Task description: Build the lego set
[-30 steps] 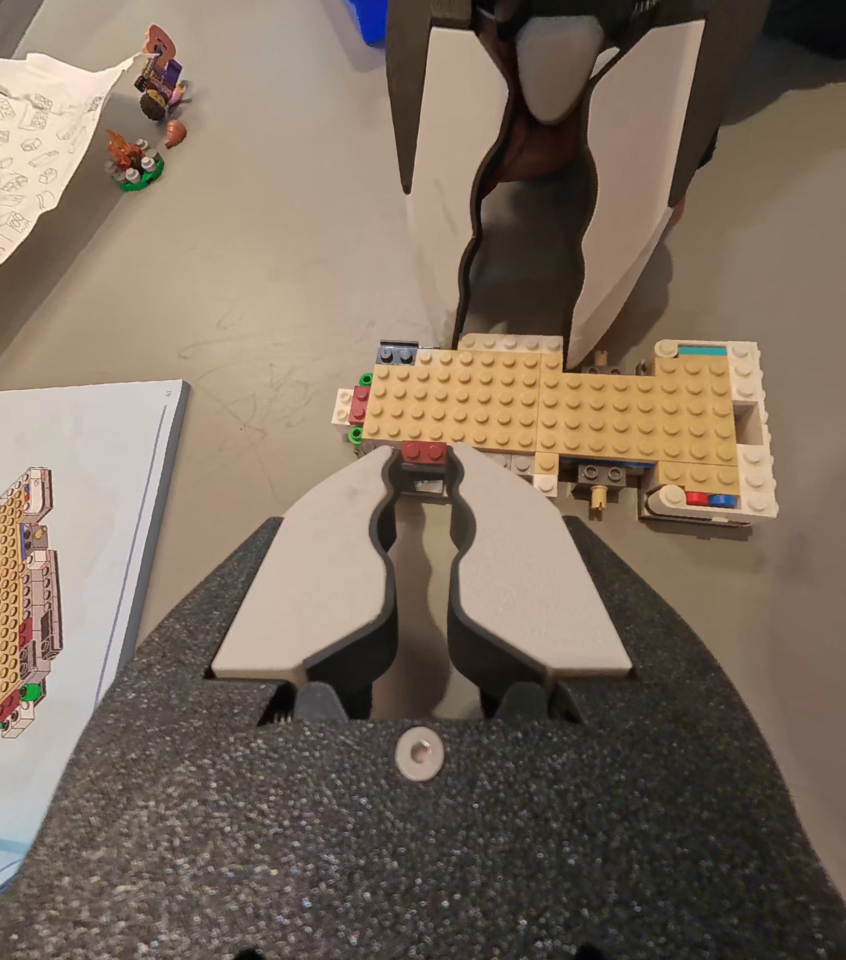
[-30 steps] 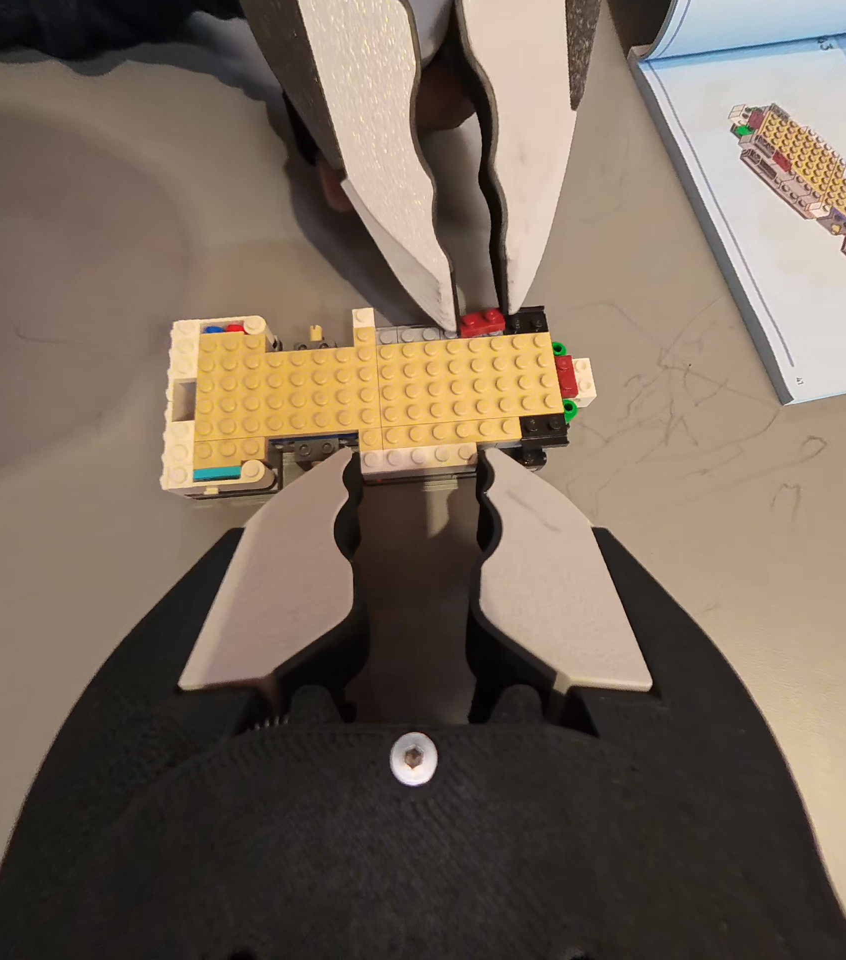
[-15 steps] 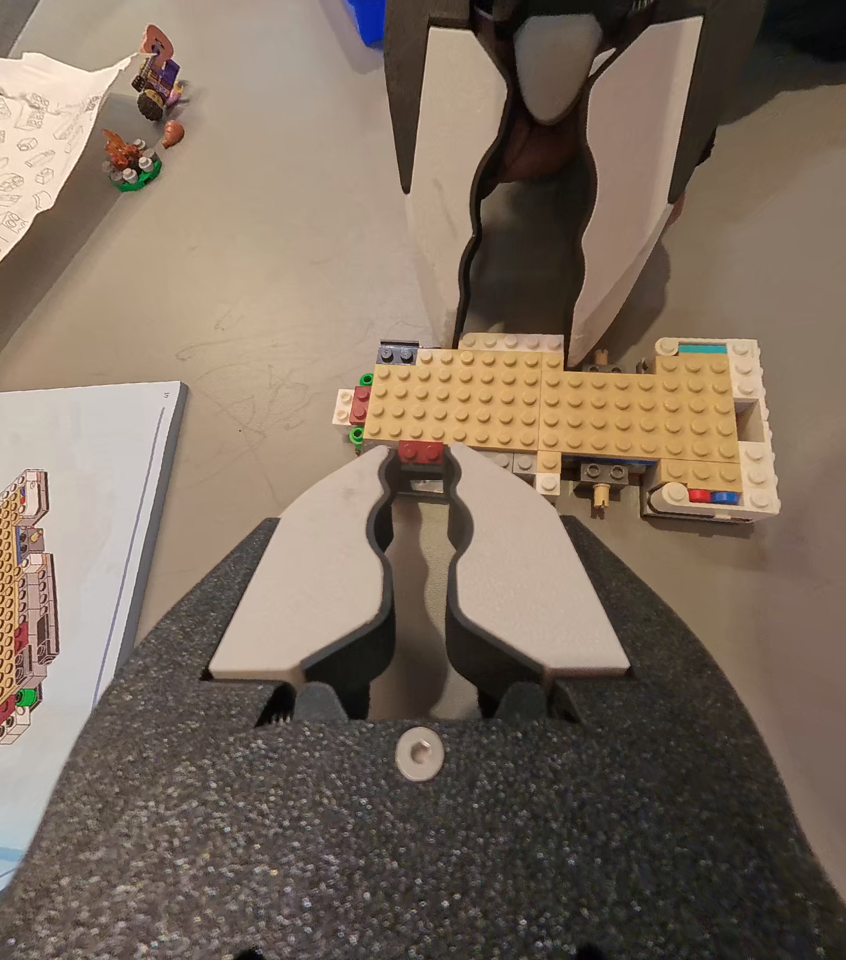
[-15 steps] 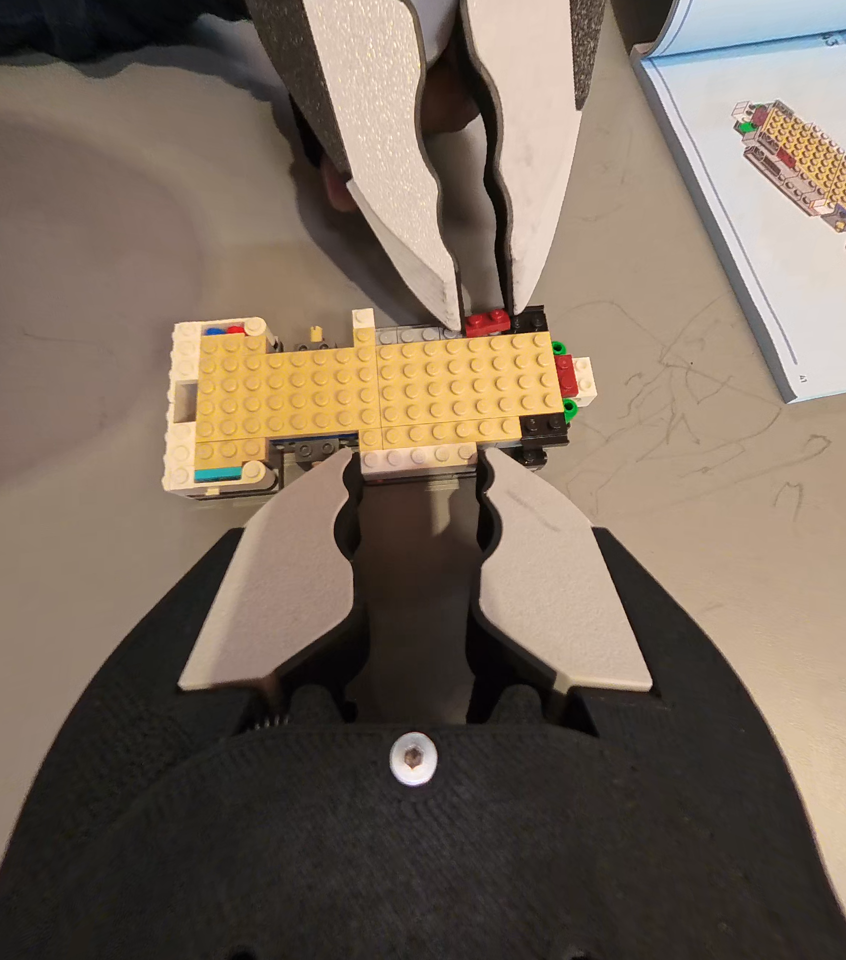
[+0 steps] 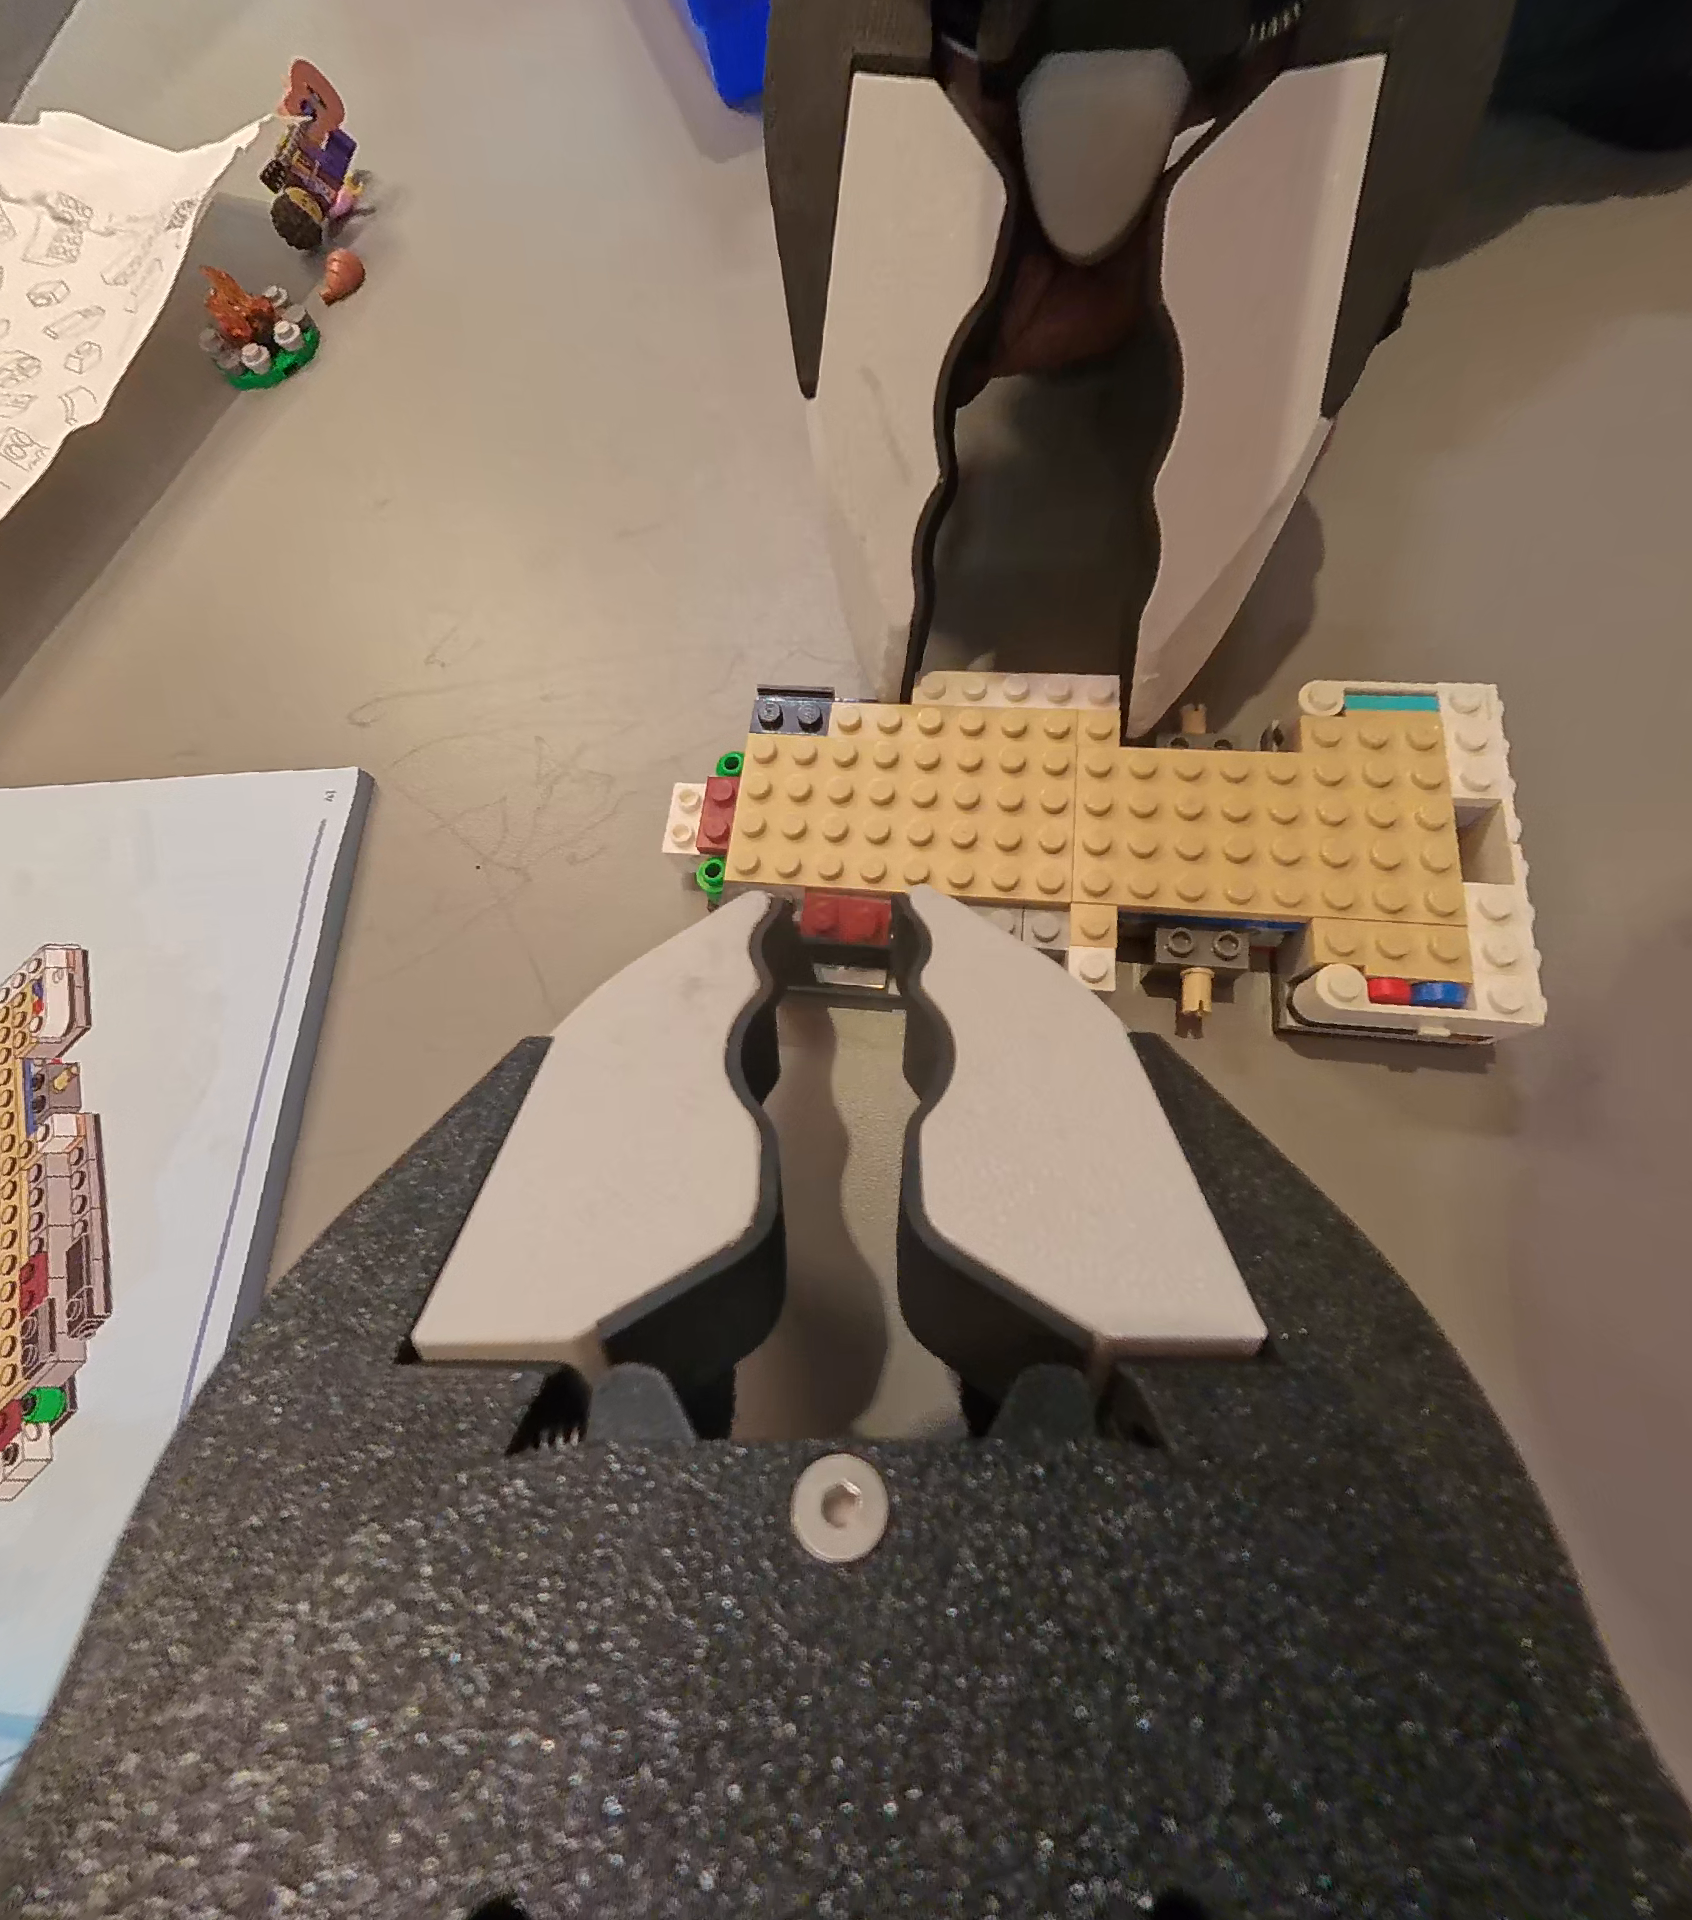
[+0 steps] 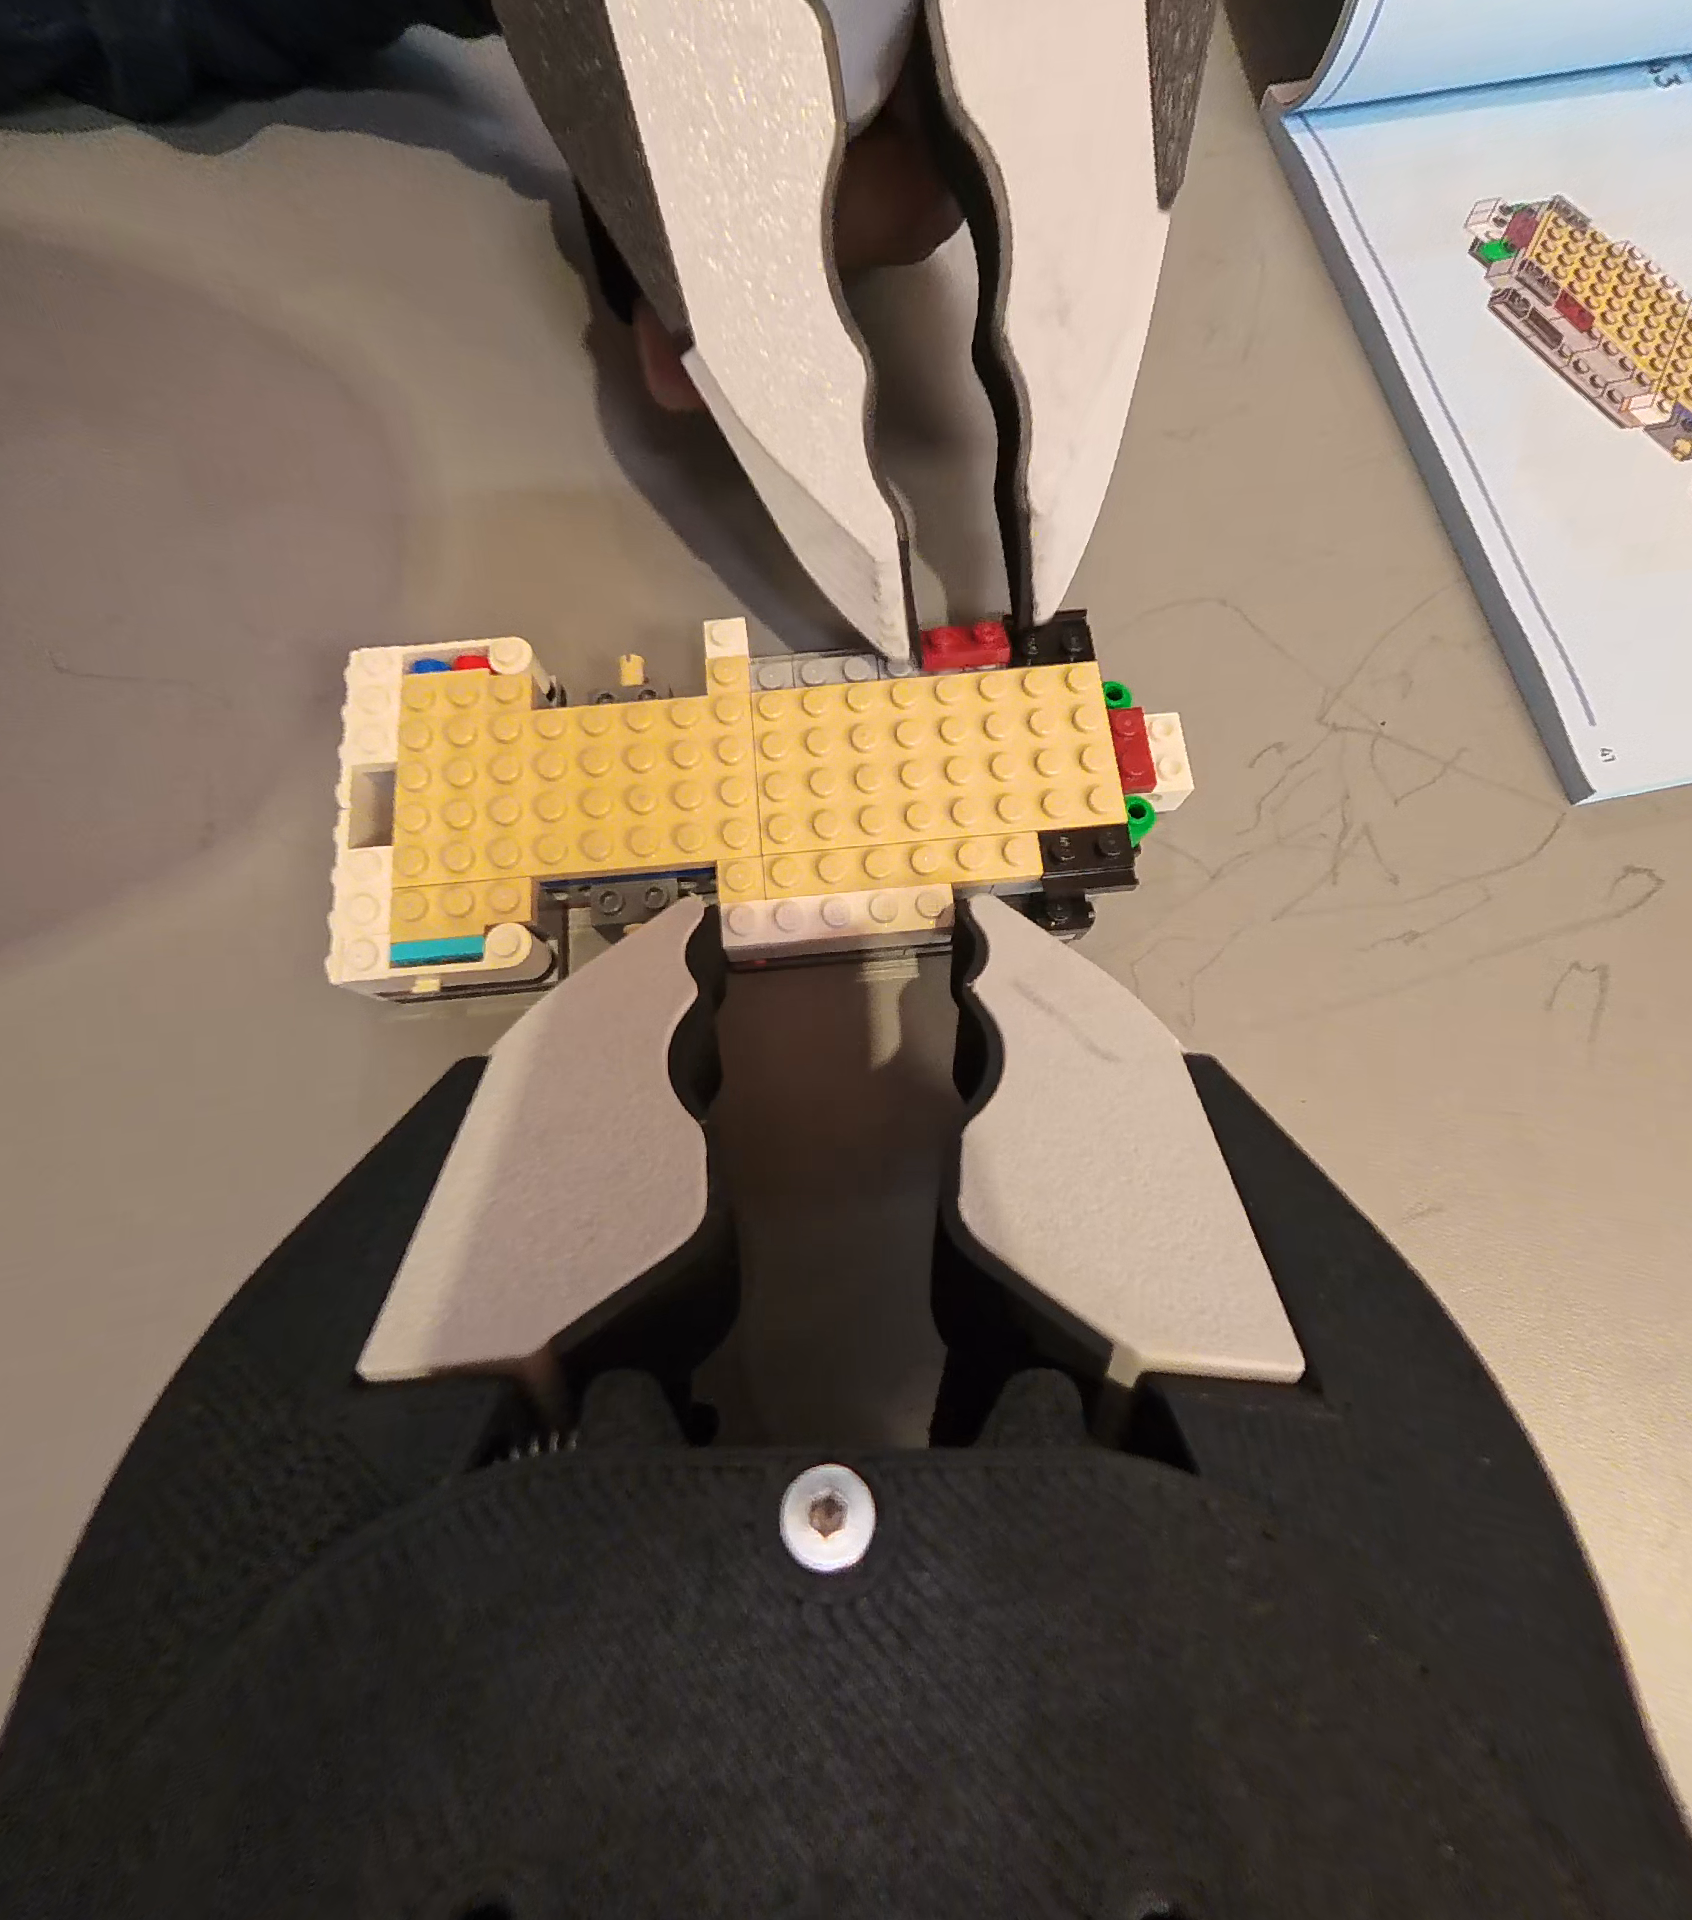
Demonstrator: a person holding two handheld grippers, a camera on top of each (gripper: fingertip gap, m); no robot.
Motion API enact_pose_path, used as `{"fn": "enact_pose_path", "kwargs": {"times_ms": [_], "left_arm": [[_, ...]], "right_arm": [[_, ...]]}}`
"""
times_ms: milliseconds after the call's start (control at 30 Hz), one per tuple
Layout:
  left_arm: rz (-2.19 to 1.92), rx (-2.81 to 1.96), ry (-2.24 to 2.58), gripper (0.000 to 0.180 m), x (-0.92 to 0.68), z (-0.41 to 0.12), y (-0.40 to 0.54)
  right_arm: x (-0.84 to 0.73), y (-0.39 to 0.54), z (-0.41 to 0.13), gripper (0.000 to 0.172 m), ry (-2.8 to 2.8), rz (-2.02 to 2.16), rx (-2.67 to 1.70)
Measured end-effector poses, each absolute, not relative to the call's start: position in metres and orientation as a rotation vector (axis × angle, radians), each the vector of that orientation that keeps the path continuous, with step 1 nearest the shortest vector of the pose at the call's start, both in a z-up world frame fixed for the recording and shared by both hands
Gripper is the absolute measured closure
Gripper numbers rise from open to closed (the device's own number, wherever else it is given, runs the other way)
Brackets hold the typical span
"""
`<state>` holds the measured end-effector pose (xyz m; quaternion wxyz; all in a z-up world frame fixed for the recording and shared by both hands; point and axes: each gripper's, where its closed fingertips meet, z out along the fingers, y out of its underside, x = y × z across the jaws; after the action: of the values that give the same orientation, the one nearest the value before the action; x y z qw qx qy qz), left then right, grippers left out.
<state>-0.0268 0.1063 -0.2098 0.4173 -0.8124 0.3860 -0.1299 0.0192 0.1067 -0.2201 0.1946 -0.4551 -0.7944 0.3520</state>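
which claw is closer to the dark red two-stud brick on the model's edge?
Left. The left claw has that red brick between its fingertips. The right claw is across the tan model, around the white strip on the opposite edge.

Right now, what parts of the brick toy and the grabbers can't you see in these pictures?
- Underside of the brick model: both views look down on its tan top.
- Left gripper pads beside the red brick: contact too small to tell.
- Instruction booklet: cut by the picture edge in both views.
- Printed sheet: cut by the left view's edge.
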Motion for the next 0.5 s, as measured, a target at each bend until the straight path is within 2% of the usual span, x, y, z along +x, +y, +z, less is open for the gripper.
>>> {"fn": "enact_pose_path", "kwargs": {"times_ms": [500], "left_arm": [[-0.378, -2.126, 0.895, 0.153, -0.058, -0.215, 0.089]], "right_arm": [[0.020, 0.110, -0.220, 0.130, -2.221, 0.987, -1.278]]}}
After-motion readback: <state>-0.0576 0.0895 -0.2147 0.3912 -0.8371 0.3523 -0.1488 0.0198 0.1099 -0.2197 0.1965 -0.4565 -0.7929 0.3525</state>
